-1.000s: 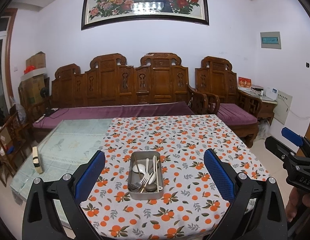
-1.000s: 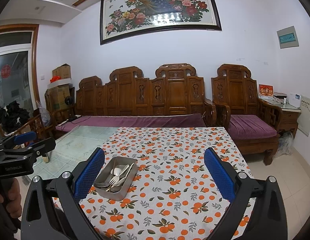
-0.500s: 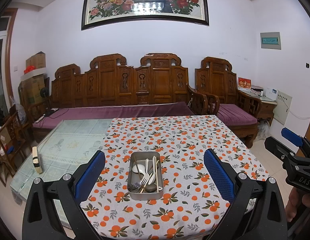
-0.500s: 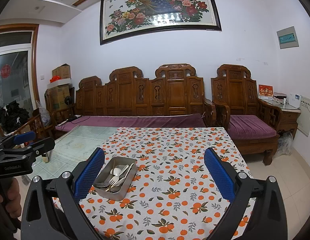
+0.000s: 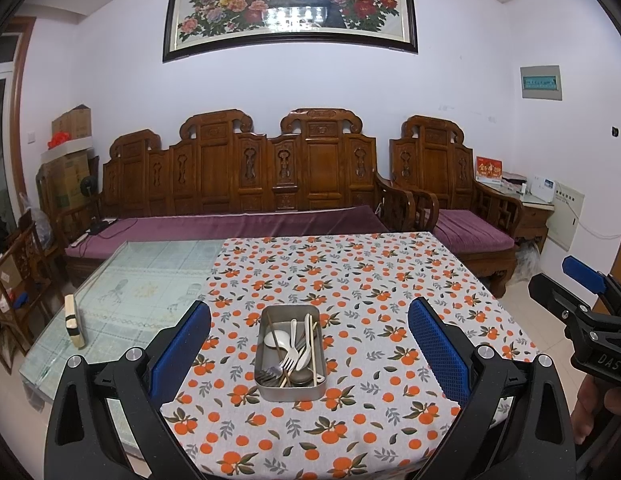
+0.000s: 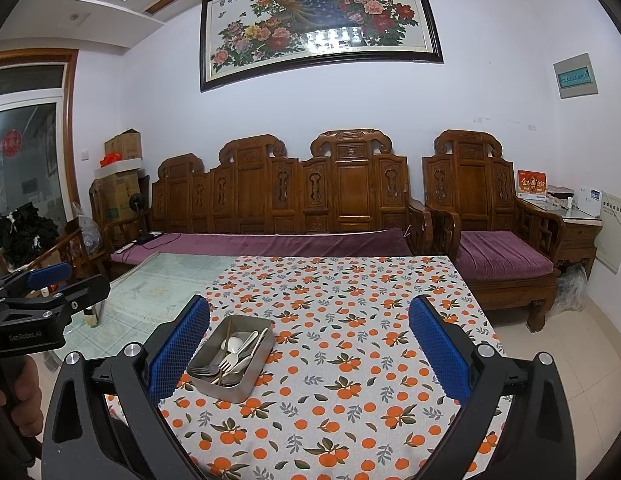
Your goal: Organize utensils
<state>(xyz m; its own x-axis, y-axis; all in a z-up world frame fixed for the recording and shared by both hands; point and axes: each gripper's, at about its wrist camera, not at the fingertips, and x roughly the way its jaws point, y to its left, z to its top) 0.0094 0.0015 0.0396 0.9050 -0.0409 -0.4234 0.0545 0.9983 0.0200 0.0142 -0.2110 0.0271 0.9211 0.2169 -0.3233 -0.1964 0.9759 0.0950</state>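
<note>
A metal tray stands on the orange-print tablecloth, holding forks, spoons and chopsticks in a loose pile. My left gripper is open and empty, held above the table's near edge with the tray between its blue pads. In the right wrist view the tray lies to the left, close to the left pad. My right gripper is open and empty above the cloth. Each gripper shows at the edge of the other's view, the right one and the left one.
The cloth covers the right part of a glass-topped table. A small white and black object stands near its left edge. A carved wooden sofa with purple cushions and an armchair stand behind the table.
</note>
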